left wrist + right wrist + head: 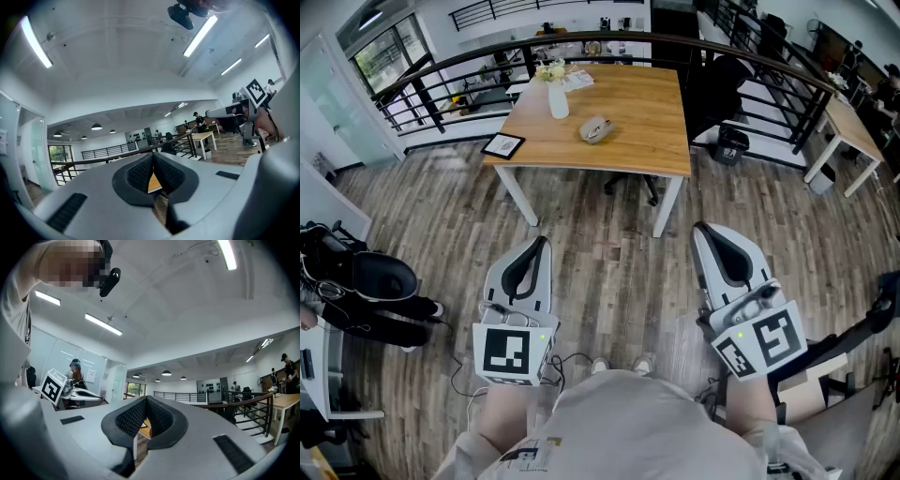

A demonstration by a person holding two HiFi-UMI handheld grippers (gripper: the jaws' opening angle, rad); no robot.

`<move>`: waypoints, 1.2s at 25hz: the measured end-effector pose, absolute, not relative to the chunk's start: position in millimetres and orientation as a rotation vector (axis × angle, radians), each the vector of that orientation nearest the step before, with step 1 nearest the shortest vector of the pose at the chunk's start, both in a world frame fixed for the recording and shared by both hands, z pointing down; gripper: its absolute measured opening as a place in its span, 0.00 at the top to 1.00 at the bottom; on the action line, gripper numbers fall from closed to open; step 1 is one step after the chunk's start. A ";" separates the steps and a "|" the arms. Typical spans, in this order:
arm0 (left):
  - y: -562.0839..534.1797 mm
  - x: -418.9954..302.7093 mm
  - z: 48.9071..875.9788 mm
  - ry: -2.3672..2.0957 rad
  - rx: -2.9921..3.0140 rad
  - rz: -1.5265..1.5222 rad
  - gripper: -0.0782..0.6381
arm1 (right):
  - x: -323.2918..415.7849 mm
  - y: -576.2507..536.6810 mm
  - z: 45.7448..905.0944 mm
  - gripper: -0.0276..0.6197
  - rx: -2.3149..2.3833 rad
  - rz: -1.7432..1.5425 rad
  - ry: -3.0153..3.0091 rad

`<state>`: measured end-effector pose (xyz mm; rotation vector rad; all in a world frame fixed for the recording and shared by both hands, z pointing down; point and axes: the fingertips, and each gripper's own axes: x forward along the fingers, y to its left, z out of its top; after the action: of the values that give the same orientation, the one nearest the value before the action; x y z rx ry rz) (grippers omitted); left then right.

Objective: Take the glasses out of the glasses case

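The grey glasses case [596, 129] lies closed on the wooden table [647, 112], far ahead of me across the floor. I see no glasses outside it. My left gripper [542, 242] is held low near my body and points level at the table, its jaws shut with nothing between them. My right gripper [701, 228] is beside it, equally far from the table, also shut and empty. In the left gripper view the pads [140, 172] meet at their tips. In the right gripper view the pads [132, 419] do the same.
A white vase with flowers [558, 98] and some papers stand at the table's far left, and a dark framed tablet [502, 145] lies on its near left corner. A black railing [769, 66] runs behind the table. An office chair [375, 281] is at my left.
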<state>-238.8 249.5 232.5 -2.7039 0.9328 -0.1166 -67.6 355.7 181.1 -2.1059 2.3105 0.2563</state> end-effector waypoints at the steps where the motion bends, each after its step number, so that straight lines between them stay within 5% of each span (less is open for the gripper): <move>1: 249.8 -238.5 230.7 0.934 -2.700 -0.114 0.87 | -66.8 355.9 179.8 0.92 -2.103 0.258 2.307; 22: 276.1 -200.0 232.7 0.957 -2.695 -0.136 0.87 | -23.6 382.1 178.9 0.91 -2.068 0.269 2.256; 23: 279.3 -196.7 232.2 0.964 -2.695 -0.129 0.87 | -19.5 385.5 177.4 0.83 -2.072 0.288 2.253; 24: 282.8 -194.0 231.6 0.974 -2.691 -0.119 0.87 | -16.5 388.9 176.9 0.64 -2.071 0.305 2.262; 25: 286.3 -191.4 231.2 0.984 -2.685 -0.110 0.87 | -13.5 392.6 177.2 0.59 -2.064 0.316 2.273; 30: 299.9 -172.3 236.0 0.991 -2.671 -0.103 0.87 | 4.6 406.6 190.1 0.59 -2.035 0.296 2.294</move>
<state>-172.3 299.9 236.0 -2.6714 0.9910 -0.1030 4.6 406.6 190.1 -2.0353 2.2939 0.2964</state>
